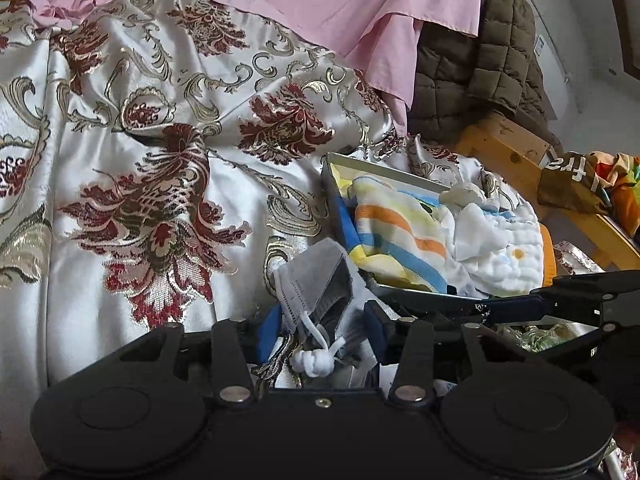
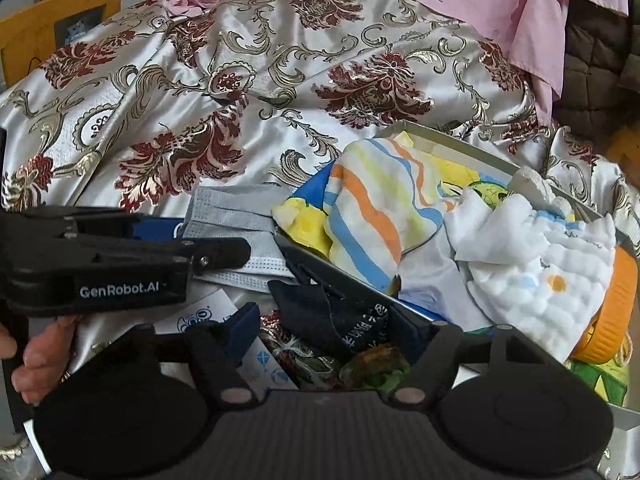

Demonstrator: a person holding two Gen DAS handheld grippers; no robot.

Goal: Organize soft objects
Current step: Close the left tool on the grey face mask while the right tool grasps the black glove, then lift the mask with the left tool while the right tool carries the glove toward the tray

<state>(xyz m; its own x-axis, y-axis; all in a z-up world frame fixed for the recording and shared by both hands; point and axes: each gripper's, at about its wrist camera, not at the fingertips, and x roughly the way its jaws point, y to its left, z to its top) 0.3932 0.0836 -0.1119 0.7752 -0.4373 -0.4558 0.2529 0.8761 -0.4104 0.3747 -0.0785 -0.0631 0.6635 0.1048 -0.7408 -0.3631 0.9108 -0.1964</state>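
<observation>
While the brocade bedspread (image 1: 132, 168) covers most of the work surface, the receiving container is the metal tray (image 1: 334, 172) lying on it, ahead and to the right of the left gripper (image 1: 320, 324). The tray already holds a striped towel (image 1: 396, 232) and a white quilted cloth (image 1: 504, 248); an orange ring-shaped item (image 2: 616, 304) sits at its far right edge.

The grey face mask (image 1: 320, 280) lies between the left gripper's blue pads, crumpled, with its long axis running away from the gripper toward the tray's near corner. The jaws stand partly closed around it. The pads appear to touch the mask's sides, but a firm clamp cannot be confirmed. The knotted white ear loops (image 1: 316, 356) hang at the base of the fingers.

The right gripper (image 2: 324, 320) has a dark sock (image 2: 340, 312) between its half-open fingers, just at the tray's near rim; pad contact cannot be confirmed.

Judgement: the left gripper is the nearer one to the mask. The coming move turns on carrying the mask forward and rightward over the near rim.
</observation>
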